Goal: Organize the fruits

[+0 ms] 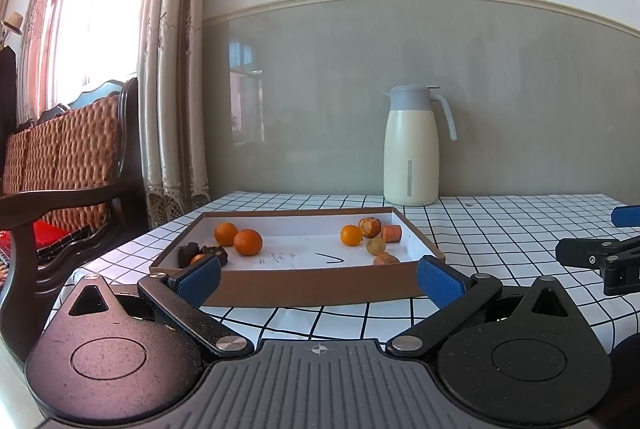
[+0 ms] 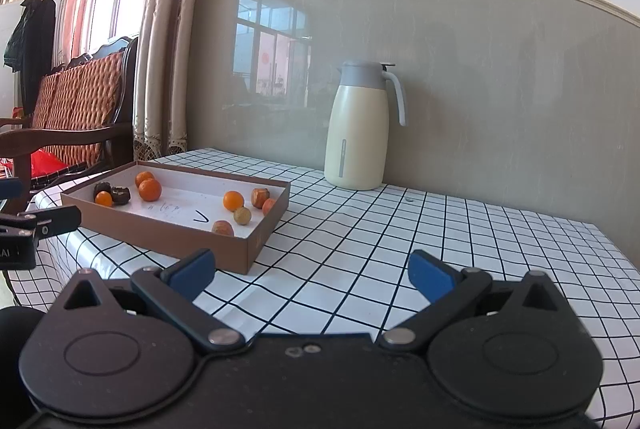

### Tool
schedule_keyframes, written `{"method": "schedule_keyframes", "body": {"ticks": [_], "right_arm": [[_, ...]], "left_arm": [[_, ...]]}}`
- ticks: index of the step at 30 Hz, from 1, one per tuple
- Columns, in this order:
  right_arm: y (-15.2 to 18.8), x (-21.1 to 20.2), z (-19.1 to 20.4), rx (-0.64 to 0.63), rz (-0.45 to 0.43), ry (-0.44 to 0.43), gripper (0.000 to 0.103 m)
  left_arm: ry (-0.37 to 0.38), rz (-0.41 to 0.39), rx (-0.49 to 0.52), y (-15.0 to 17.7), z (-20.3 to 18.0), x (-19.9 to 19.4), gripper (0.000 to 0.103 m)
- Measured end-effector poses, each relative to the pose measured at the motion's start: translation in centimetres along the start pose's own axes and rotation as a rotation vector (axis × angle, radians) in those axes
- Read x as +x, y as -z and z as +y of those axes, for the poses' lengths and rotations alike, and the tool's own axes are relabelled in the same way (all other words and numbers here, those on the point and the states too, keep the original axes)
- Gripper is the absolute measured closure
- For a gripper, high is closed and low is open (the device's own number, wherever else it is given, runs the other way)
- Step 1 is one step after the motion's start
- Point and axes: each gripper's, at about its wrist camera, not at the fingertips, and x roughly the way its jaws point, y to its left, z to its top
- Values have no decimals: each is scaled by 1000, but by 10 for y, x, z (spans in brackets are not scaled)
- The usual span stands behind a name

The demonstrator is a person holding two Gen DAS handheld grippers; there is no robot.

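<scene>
1. The table, under a white cloth with a black grid, spreads ahead of both tongs and beneath them.
2. A shallow brown box with a white floor lies straight ahead of the left gripper, its near wall just beyond the blue pads. From the right gripper the box sits ahead and to the left.
3. A cream jug with a grey lid stands beyond the box, ahead and a little right of the left gripper, against the wall; for the right gripper the jug is almost dead ahead, well apart from it.
4. Both grippers are spread wide with nothing between their pads. The right gripper's tip shows at the right edge of the left wrist view.
5. Two oranges, touching, lie in the box ahead-left of the left gripper.
6. Two dark fruits with a small orange one between them sit in the near left corner, just past the left gripper's left pad.
7. Ahead-right of the left gripper, a cluster in the box: a small orange, a brownish fruit, a reddish piece, a yellowish ball and a tan fruit nearest the front wall.
</scene>
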Motion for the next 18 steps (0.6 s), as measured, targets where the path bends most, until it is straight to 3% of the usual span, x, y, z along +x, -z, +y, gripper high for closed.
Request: {"method": "schedule_keyframes", "body": {"ticks": [18], "right_arm": [[0, 0, 0, -1, -1, 0, 6]], "left_arm": [[-4, -17, -2, 1, -1, -1, 0]]}}
